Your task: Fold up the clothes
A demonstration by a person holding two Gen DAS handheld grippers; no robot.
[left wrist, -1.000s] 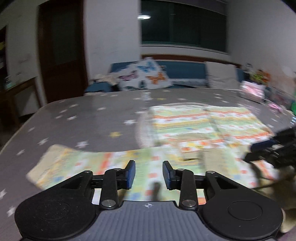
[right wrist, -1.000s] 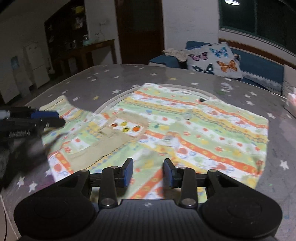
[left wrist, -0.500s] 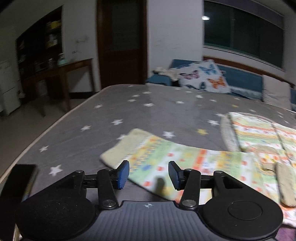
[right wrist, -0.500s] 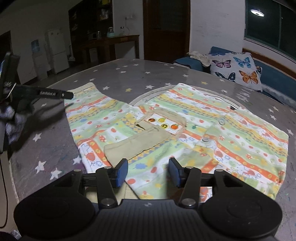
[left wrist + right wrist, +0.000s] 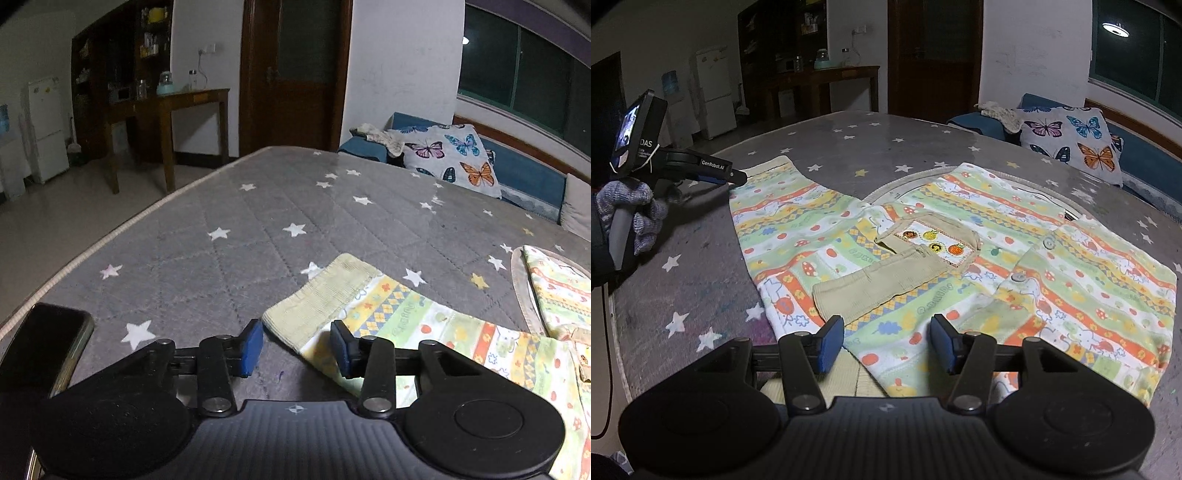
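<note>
I am working in a lived-in home at night. A grey star-print mattress (image 5: pixel 258 236) fills the room, with a butterfly pillow (image 5: pixel 448 157) on a blue sofa (image 5: pixel 524 177) behind it. I see a wooden door (image 5: pixel 295 74), a wooden side table (image 5: pixel 181 107) with jars, a white fridge (image 5: pixel 46 125), and a dark window (image 5: pixel 1137 48) reflecting a ceiling lamp (image 5: pixel 1114 27).

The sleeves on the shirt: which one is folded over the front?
The beige-cuffed sleeve near the right gripper lies across the shirt; the other sleeve stretches out flat toward the left gripper.
</note>
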